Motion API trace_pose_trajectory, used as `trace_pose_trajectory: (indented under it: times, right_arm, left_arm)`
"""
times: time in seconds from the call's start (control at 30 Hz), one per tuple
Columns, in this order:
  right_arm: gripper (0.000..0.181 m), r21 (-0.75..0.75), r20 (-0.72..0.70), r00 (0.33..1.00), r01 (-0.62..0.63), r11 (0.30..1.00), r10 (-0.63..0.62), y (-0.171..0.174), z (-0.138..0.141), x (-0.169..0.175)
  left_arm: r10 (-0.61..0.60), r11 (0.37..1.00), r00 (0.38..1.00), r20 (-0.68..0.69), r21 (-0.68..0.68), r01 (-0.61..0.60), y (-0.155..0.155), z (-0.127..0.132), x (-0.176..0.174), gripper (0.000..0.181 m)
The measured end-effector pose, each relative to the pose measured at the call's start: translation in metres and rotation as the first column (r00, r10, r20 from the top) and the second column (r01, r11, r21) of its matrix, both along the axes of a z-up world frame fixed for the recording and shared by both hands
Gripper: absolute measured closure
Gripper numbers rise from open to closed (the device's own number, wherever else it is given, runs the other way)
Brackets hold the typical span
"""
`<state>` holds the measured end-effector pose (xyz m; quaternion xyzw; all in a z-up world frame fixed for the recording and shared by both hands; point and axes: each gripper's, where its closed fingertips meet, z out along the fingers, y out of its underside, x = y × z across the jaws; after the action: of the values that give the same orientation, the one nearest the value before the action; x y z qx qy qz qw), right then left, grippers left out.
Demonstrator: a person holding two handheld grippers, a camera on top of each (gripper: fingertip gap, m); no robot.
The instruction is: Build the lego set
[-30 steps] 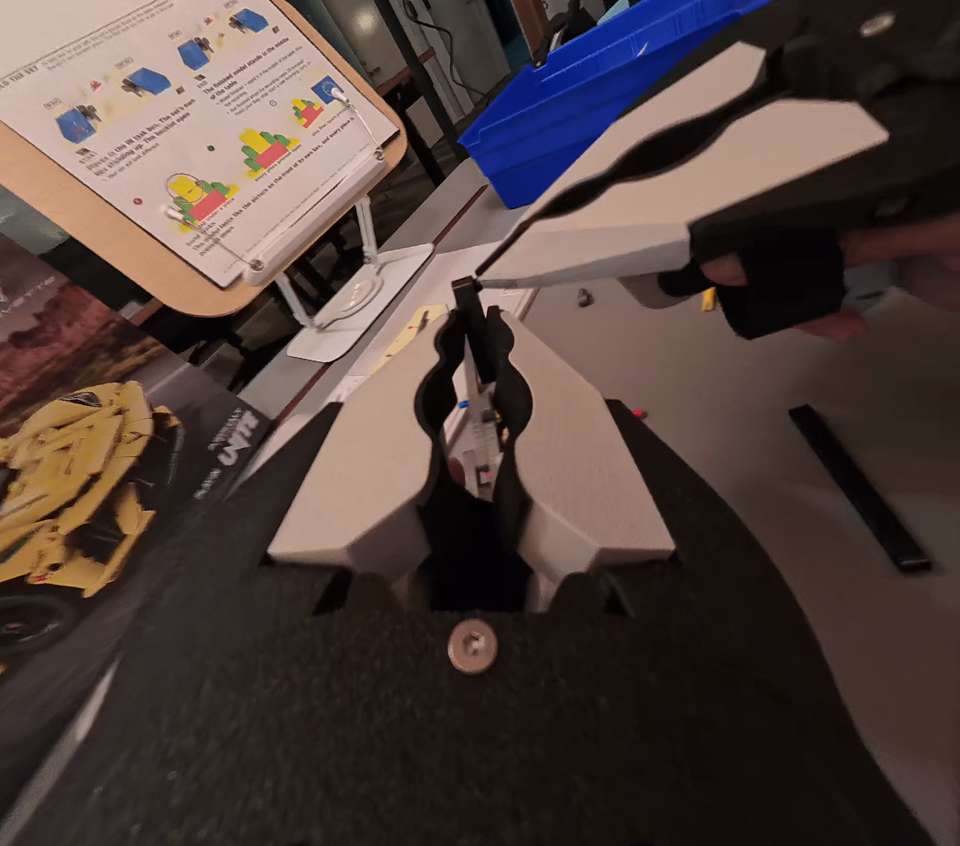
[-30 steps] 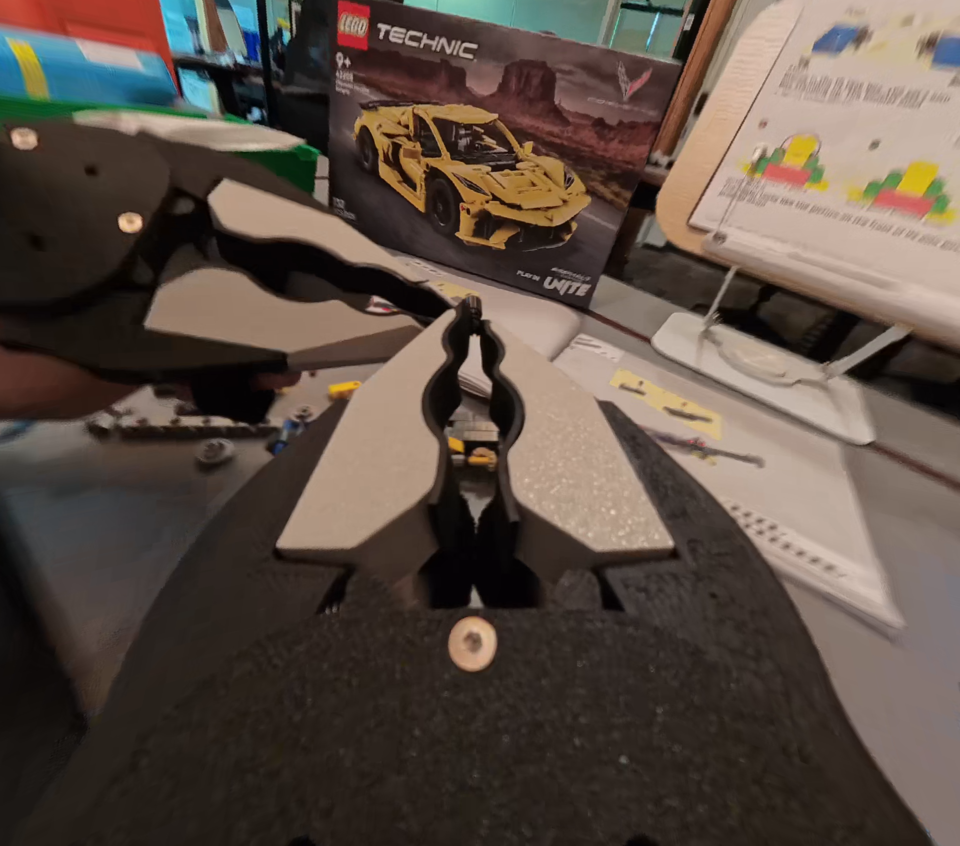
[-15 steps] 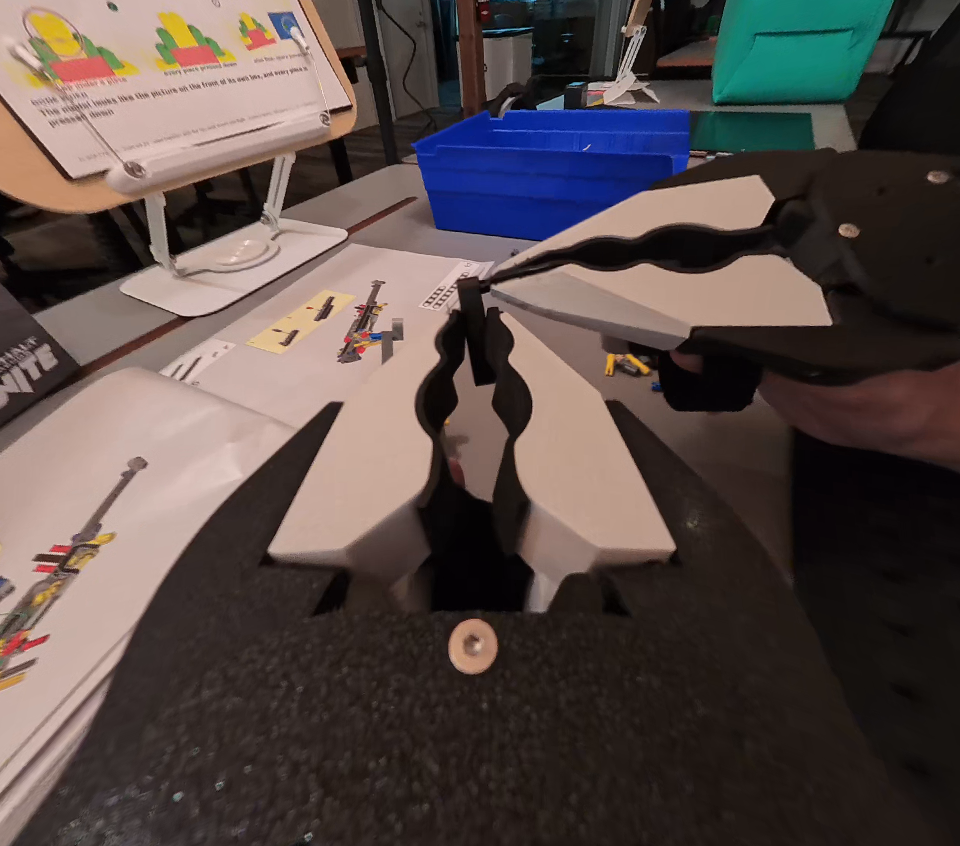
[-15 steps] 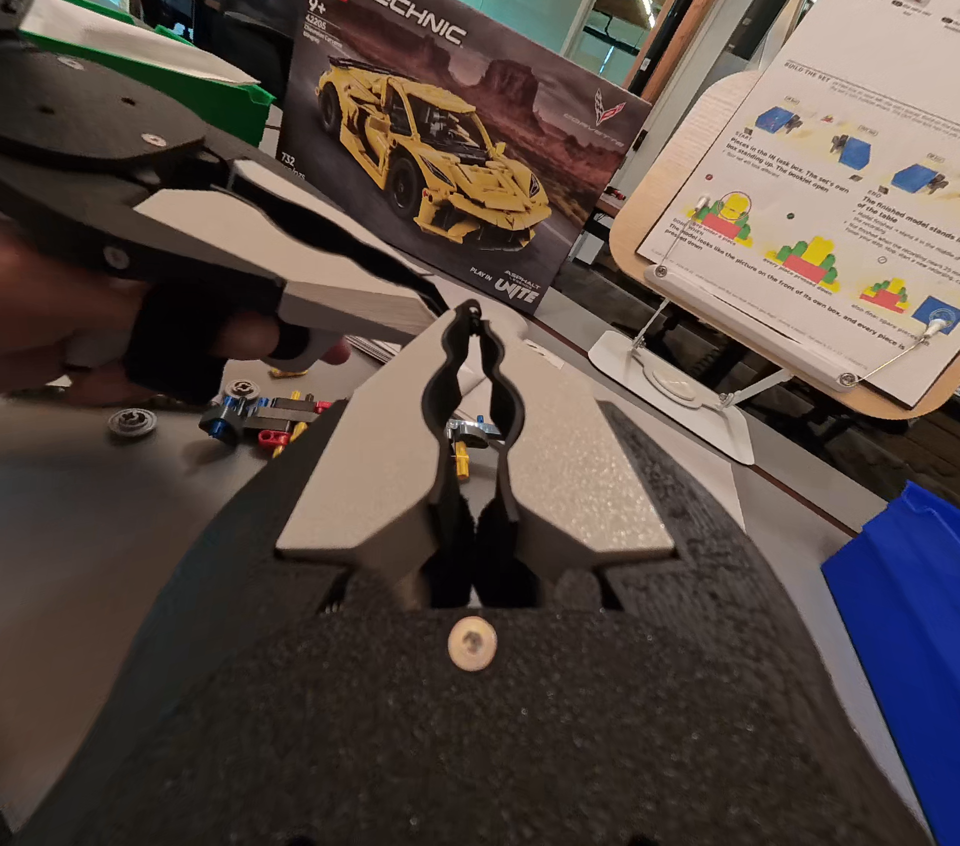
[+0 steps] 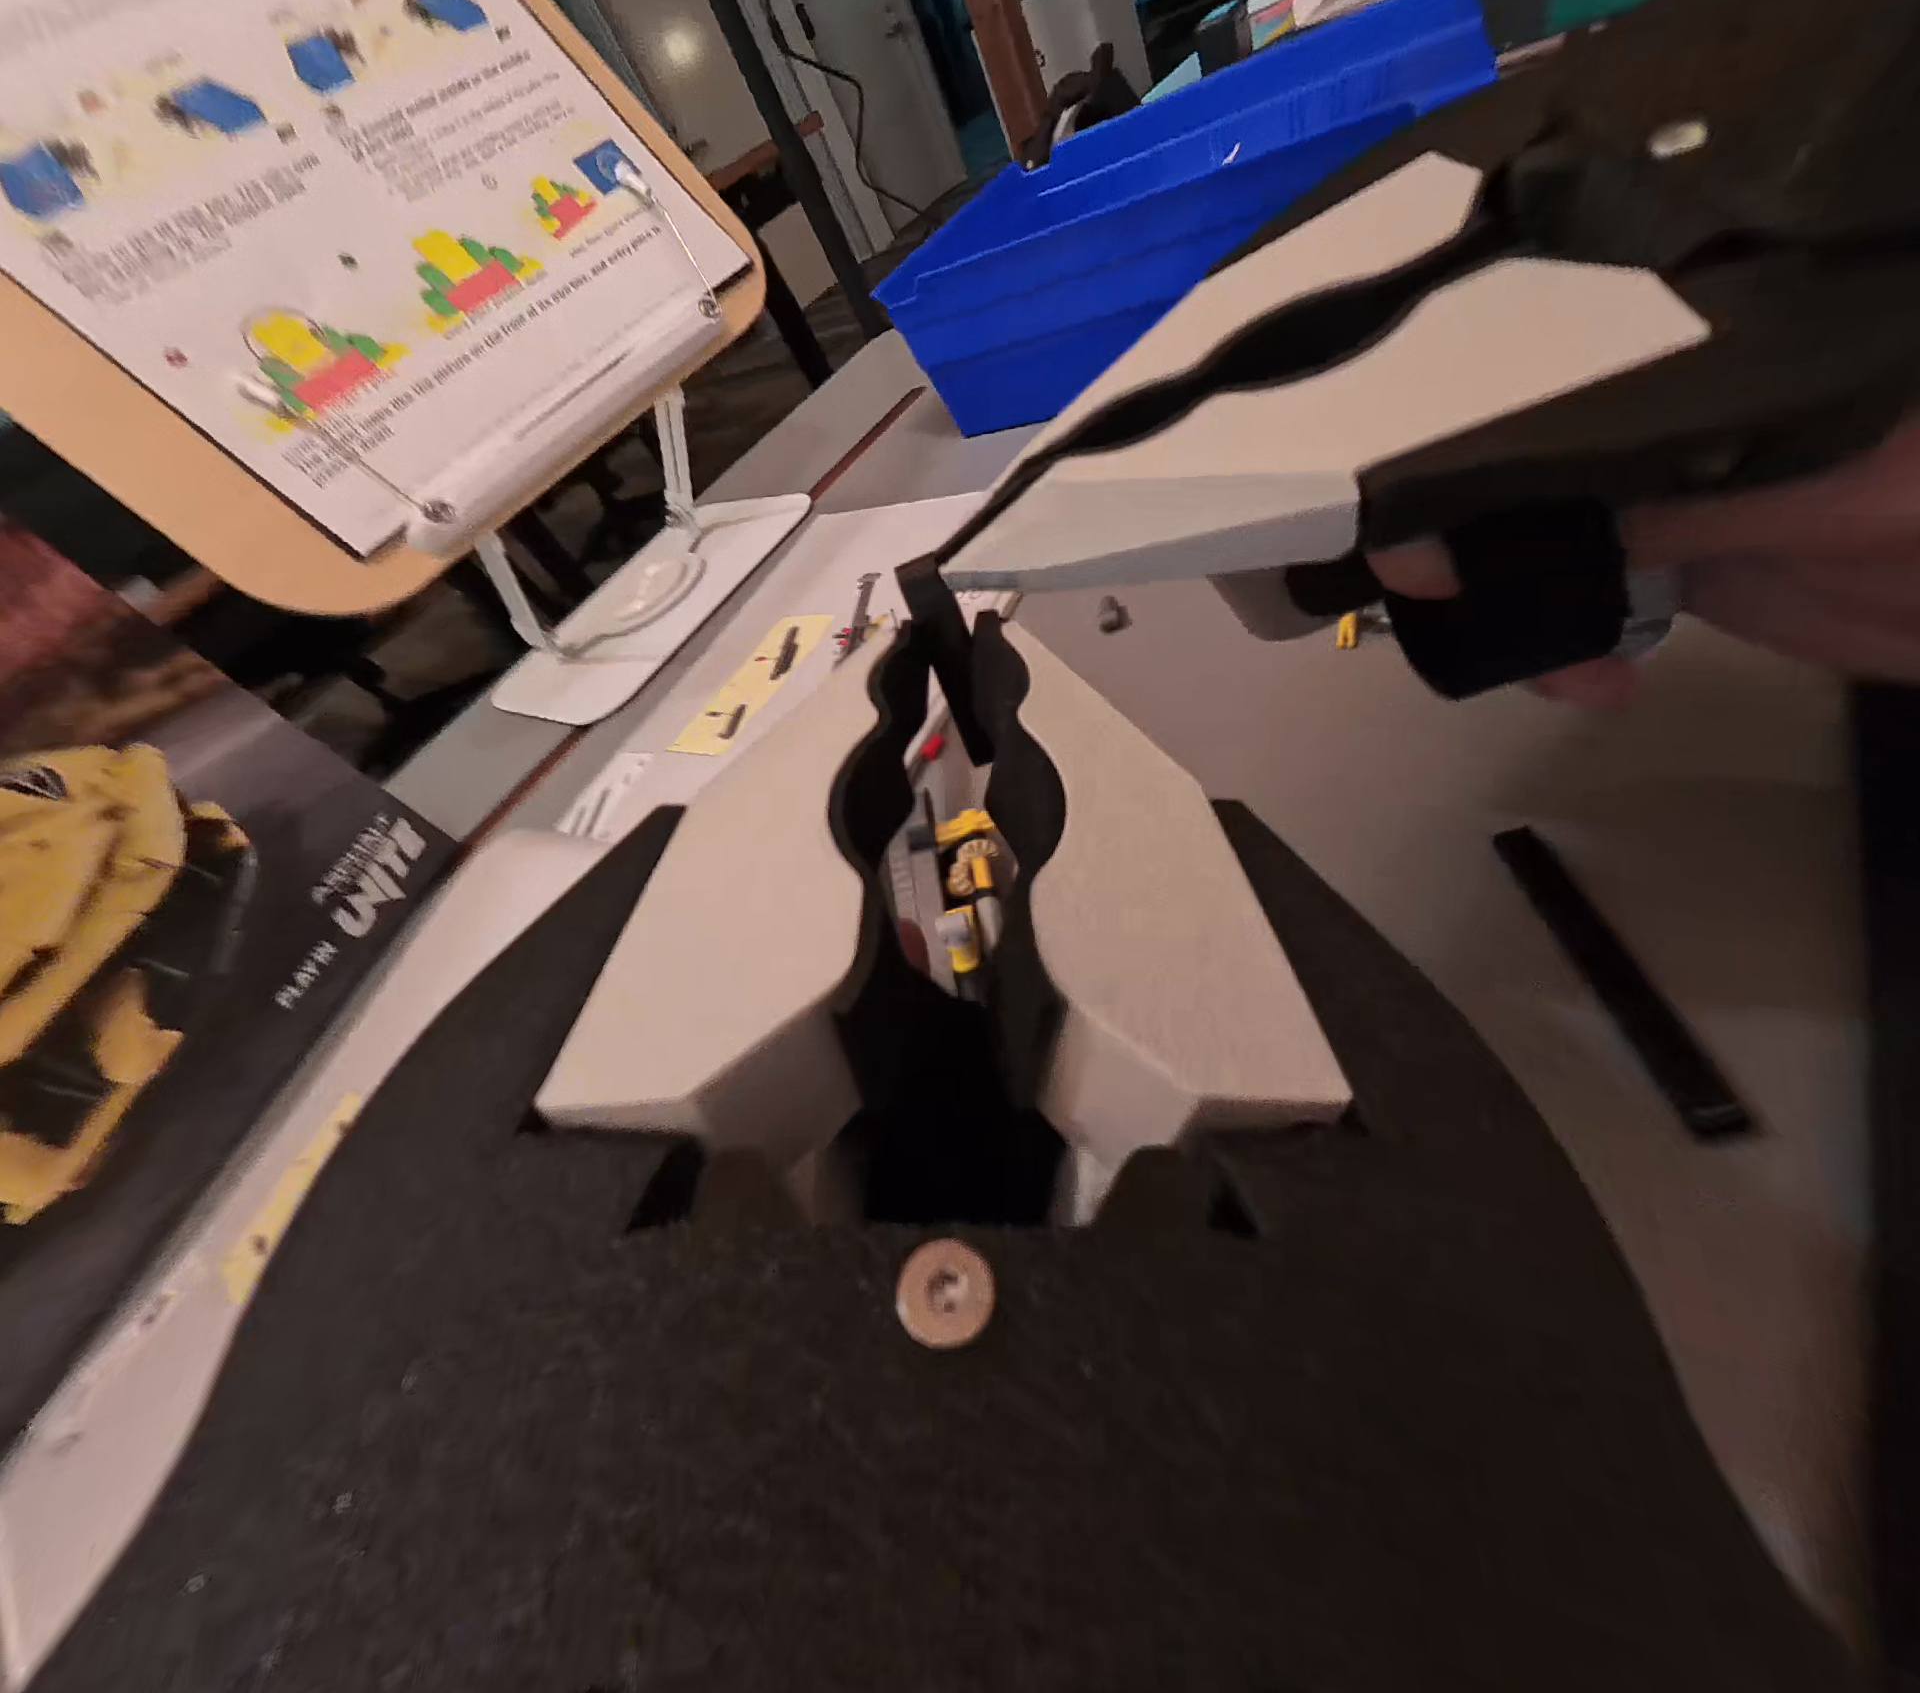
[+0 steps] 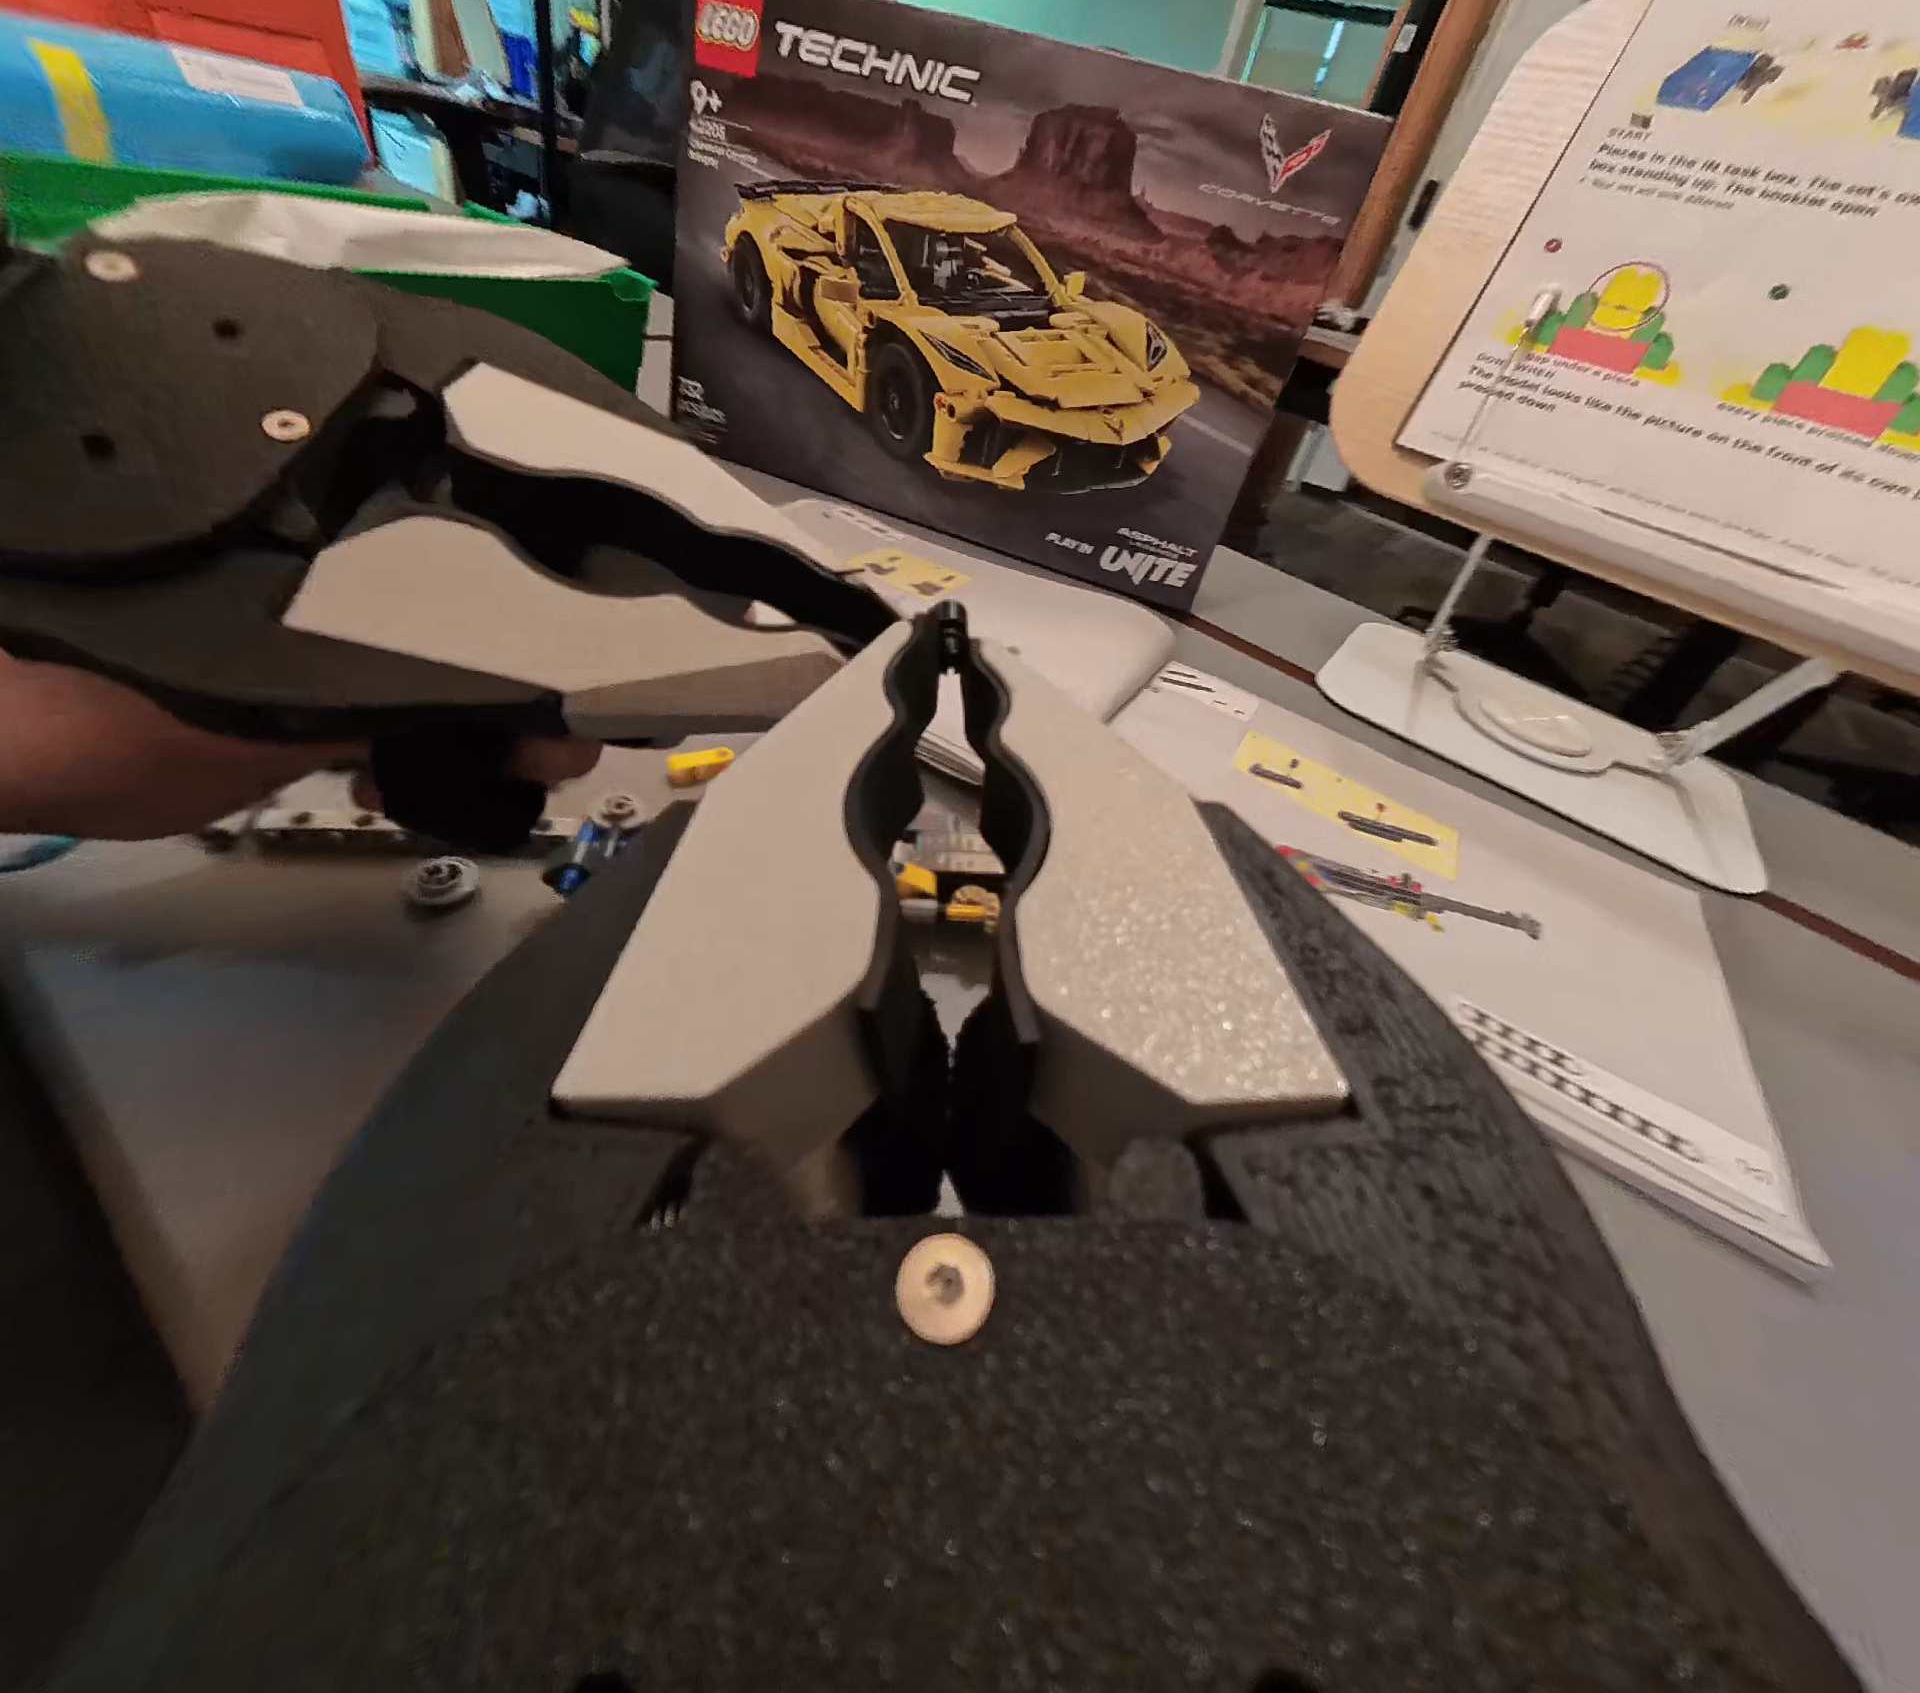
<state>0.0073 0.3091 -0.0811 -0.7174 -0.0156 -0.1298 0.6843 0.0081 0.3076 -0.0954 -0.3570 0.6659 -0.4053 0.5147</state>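
Note:
My left gripper (image 5: pixel 940 646) is shut on a flat black lego beam (image 5: pixel 948 677) that sticks up past its fingertips. My right gripper (image 6: pixel 945 641) is shut on a small black pin (image 6: pixel 945 623) at its very tip. The two grippers meet tip to tip above the table. The right gripper (image 5: pixel 951 568) reaches in from the right in the left wrist view, touching the beam's top end. The left gripper (image 6: pixel 873 617) reaches in from the left in the right wrist view. A partly built yellow and grey assembly (image 6: pixel 948 890) lies on the table below them.
The lego box (image 6: pixel 987 293) stands at the back beside an instruction sheet on a stand (image 5: pixel 364 209). An open booklet (image 6: pixel 1455 947) lies on the table. Loose parts (image 6: pixel 587 843), a grey gear (image 6: pixel 442 880), a long black beam (image 5: pixel 1621 989) and a blue bin (image 5: pixel 1143 241) are around. The grippers are tip to tip, or close to it. It is some 15 centimeters from my left tips to the grey gear (image 6: pixel 442 880).
Both grippers have swung together, tips still meeting. The views turned back toward the box and stand after facing the blue bin half a second ago. Both grips are unchanged.

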Motion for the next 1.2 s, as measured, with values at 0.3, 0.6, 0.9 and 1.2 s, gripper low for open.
trace_pose_trajectory:
  times: [0.3, 0.6, 0.9, 1.2]
  right_arm:
    - [0.157, 0.18, -0.329, 0.896, -0.249, 0.952, 0.297, -0.011, 0.017, -0.013]
    - [0.151, 0.376, -0.479, 0.567, -0.557, 0.741, 0.67, -0.027, 0.038, -0.049]
    - [0.166, 0.393, -0.436, 0.544, -0.601, 0.696, 0.717, -0.033, 0.038, -0.057]
    - [0.159, 0.42, -0.468, 0.554, -0.546, 0.725, 0.689, -0.027, 0.04, -0.048]
  left_arm:
    - [-0.212, 0.91, 0.977, 0.04, -0.357, 0.212, -0.007, 0.022, -0.009, 0.175]
    - [-0.5, 0.743, 0.859, 0.106, -0.457, 0.489, -0.046, 0.038, -0.041, 0.174]
    - [-0.521, 0.74, 0.847, 0.106, -0.439, 0.51, -0.054, 0.036, -0.045, 0.174]
    - [-0.476, 0.744, 0.874, 0.091, -0.488, 0.456, -0.041, 0.037, -0.036, 0.174]
